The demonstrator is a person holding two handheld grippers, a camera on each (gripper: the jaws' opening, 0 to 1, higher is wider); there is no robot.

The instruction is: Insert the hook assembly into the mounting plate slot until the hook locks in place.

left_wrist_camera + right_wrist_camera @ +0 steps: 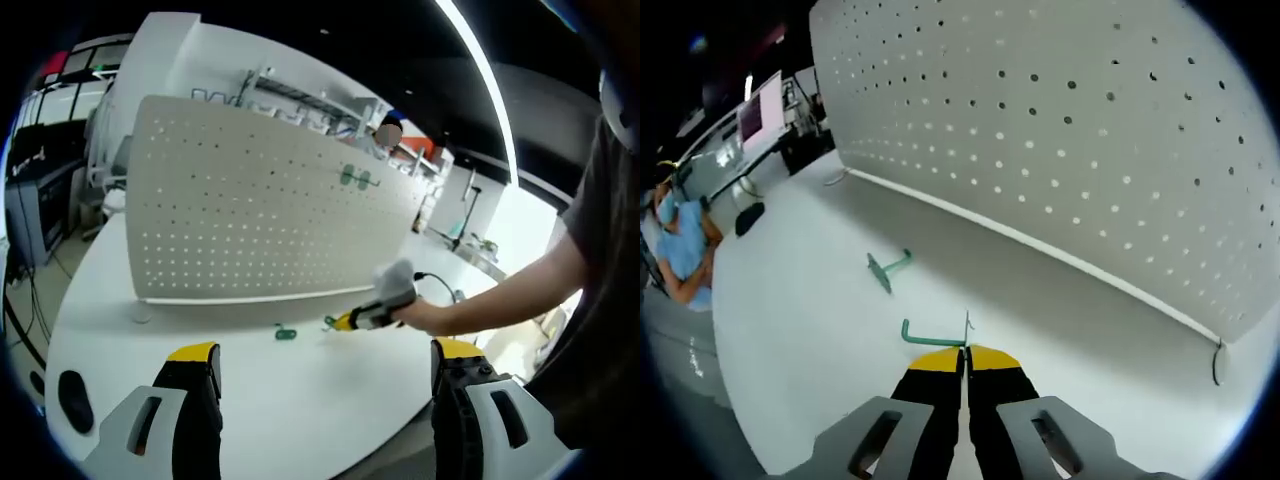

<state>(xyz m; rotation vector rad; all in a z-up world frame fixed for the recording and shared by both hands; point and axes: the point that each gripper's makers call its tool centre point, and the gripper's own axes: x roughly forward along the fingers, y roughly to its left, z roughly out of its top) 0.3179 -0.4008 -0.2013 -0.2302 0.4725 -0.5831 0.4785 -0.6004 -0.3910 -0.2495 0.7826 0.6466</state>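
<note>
Right hand-held gripper (966, 352) pinches green hook (930, 337).

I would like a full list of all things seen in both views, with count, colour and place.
Pegboard: one, white, upright on the table.
Table: one, white, under everything.
Hooks on pegboard: two, green, upper right of the board in the left gripper view.
Loose hook: one, green, lying on the table before the board.
Held hook: one, green, at the right tool's tips.
Black object: one, at the table's left edge.
Left tool: yellow-tipped, open, above the table.
Right tool: yellow-tipped, shut on the hook.
Hand: holding the right tool.
</note>
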